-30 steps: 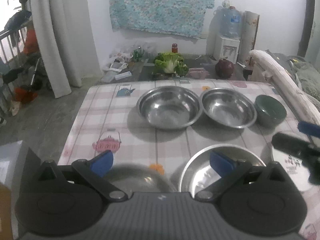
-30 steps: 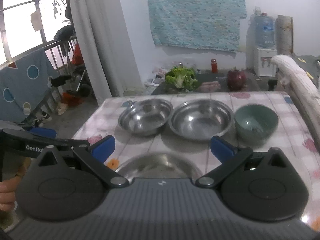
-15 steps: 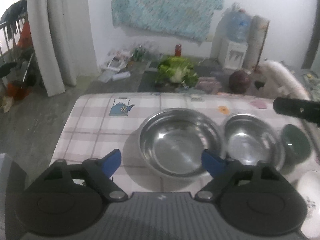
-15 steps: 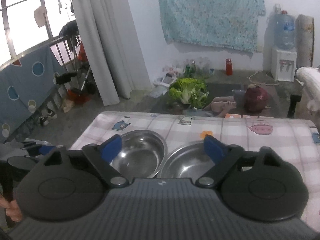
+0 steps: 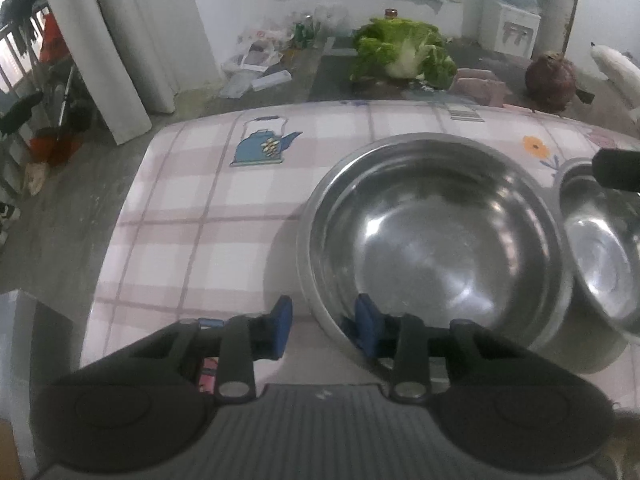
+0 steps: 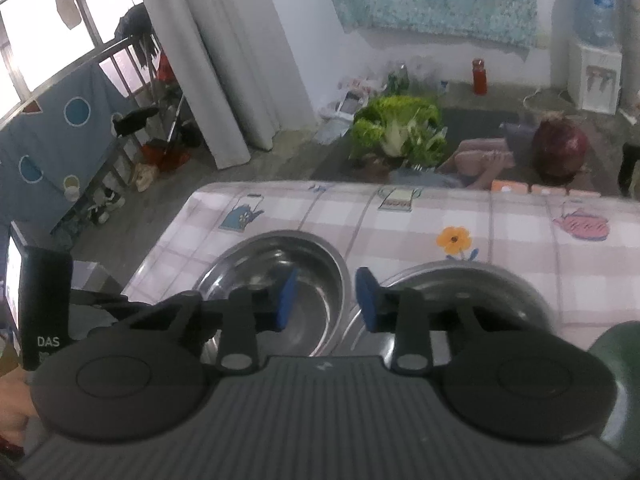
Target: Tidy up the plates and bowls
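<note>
A large steel bowl (image 5: 432, 236) sits on the checked tablecloth (image 5: 208, 208), with a second steel bowl (image 5: 600, 248) touching it on the right. My left gripper (image 5: 323, 326) straddles the large bowl's near rim, one blue pad outside and one inside, jaws narrowed with a gap still showing. In the right wrist view my right gripper (image 6: 326, 298) hovers, half closed and empty, above where the left steel bowl (image 6: 276, 276) and the right steel bowl (image 6: 464, 292) meet. A green bowl (image 6: 616, 356) shows at the right edge.
The table's far edge (image 6: 400, 190) drops to a floor with a cabbage (image 5: 400, 48), a dark round vegetable (image 5: 552, 76), bags and a red bottle (image 6: 480, 76). A curtain (image 5: 120, 40) hangs at the left. The other gripper's handle (image 6: 44, 296) is beside me at the left.
Both grippers moved forward and down toward the far bowls and their jaws narrowed from wide open. The left gripper's pads now sit on either side of the large bowl's rim.
</note>
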Motion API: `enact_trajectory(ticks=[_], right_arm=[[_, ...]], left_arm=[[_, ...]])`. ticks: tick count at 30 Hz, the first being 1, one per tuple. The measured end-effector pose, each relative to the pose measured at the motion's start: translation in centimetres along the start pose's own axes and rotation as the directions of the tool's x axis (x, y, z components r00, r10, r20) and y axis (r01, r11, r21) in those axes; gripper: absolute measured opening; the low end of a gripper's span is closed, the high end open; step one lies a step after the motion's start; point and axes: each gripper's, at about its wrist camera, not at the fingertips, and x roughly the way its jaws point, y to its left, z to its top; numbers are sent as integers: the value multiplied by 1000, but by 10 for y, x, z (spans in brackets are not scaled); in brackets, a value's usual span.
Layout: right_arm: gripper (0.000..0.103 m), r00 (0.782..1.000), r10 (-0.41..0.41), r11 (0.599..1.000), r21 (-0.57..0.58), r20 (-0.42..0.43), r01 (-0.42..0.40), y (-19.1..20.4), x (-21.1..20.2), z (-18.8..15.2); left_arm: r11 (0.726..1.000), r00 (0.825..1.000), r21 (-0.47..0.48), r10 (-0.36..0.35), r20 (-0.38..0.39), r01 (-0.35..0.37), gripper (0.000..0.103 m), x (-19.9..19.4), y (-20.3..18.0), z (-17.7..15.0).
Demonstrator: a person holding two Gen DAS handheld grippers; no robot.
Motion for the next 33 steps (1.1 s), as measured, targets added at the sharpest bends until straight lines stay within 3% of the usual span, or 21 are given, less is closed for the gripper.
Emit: enact_trajectory(ticks=[4,8,13,18,20,24,29,33], right_arm=[[25,999,35,999,17,-23,-34,4,6,-2],[25,995,85,995,58,-59,-81,9,12,-5],[25,982,121,991,69,-144,-112,26,29,-16],[26,975,89,996,49,-204,-81,39,44,-29],[26,973,86,996,54,-214,-76,40,45,-32],[23,965,109,991,106,-238,-85,37,53,-34],[13,961,112,988,135,-254,-79,33,57,-39],[12,956,136,983,157,-259,-98,28,43,-43]], left_arm=[[1000,1000,-1,14,-23,-14,28,-4,20,-7],[1000,999,-6,14,-45,-15,28,-7,38,-13],[999,998,-36,-26,-55,24,36,-10,52,-20],[994,996,-100,-59,-69,52,39,-7,60,-22],[991,995,-117,-69,-70,60,38,-5,61,-22],[986,993,-142,-99,-63,89,20,-6,60,-22],[987,994,-142,-91,-68,80,20,-11,56,-24],[987,990,-108,-126,-67,118,20,-24,53,-30]])
